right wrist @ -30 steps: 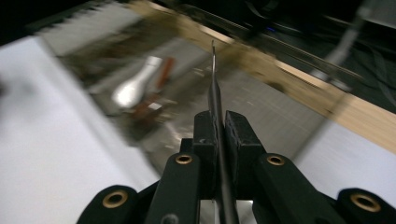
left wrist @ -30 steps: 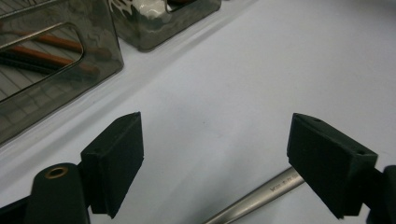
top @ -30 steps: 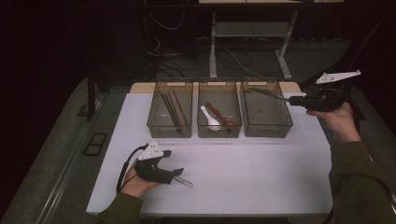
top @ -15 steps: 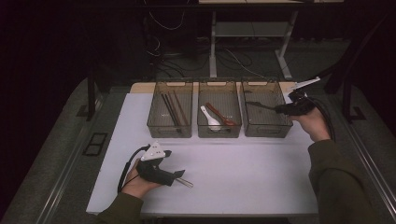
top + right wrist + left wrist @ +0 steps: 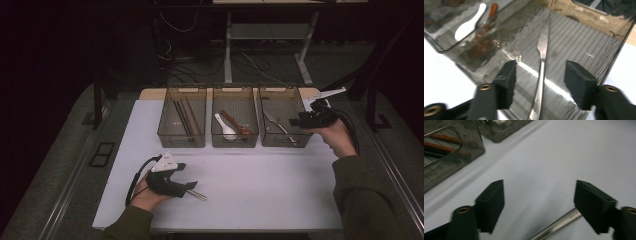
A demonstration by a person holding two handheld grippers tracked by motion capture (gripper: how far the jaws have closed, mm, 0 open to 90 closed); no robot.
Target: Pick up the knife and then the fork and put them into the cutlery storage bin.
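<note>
Since the earlier frame, the right gripper (image 5: 294, 121) has sunk to the right-hand bin (image 5: 283, 141) at upper right; its jaws have just been opening, released around the knife (image 5: 542, 65) lying inside. Left gripper (image 5: 193, 185), jaws just closing yet apart, straddles a steel handle (image 5: 559, 225) for pickup.

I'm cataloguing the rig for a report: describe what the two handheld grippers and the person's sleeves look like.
Both grippers, the left gripper and the right gripper, have chunky black bodies, each topped by a pale grey three-cornered plate. Their blocky black jaws sit on arms with brass-coloured inserts. A black cable loops from the left one. The sleeves are dark olive green.
</note>
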